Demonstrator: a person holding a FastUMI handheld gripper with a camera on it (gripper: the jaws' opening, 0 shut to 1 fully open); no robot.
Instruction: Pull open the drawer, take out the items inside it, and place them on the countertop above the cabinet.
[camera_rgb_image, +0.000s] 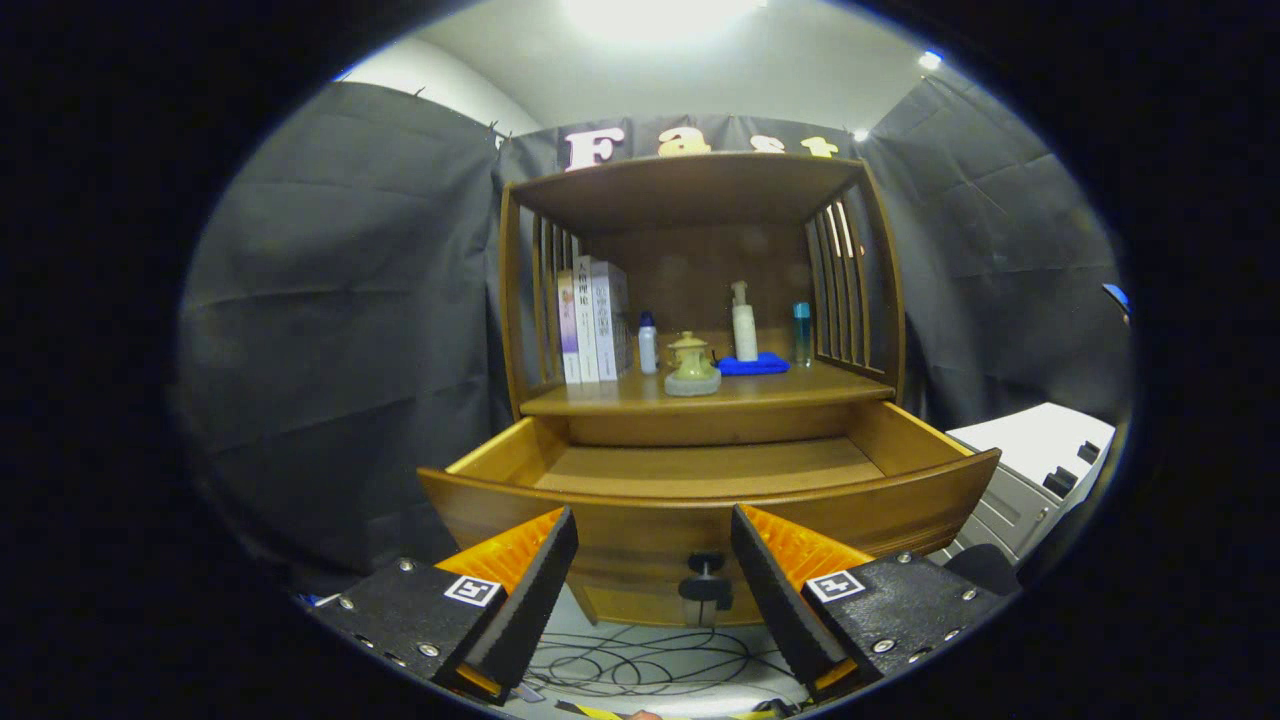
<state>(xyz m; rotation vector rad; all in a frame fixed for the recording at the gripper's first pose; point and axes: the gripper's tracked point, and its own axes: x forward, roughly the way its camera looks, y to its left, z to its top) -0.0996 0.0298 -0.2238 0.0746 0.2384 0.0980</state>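
Nothing showed on the visible floor of the drawer (710, 468), which stood pulled fully out beneath the counter (700, 392); its near strip hid behind the front panel. You did well, I judge, to lift the tool (652, 590) and look over that panel before calling the drawer empty. Your tool was spread wide, holding and touching nothing, its fingers either side of the drawer knob (706, 580). Books (592, 322), bottles and a small lidded pot (691, 366) already stood on the counter.

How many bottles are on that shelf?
3: a small white bottle beside the books, a pump bottle on the blue pad, a blue bottle by the right slats.
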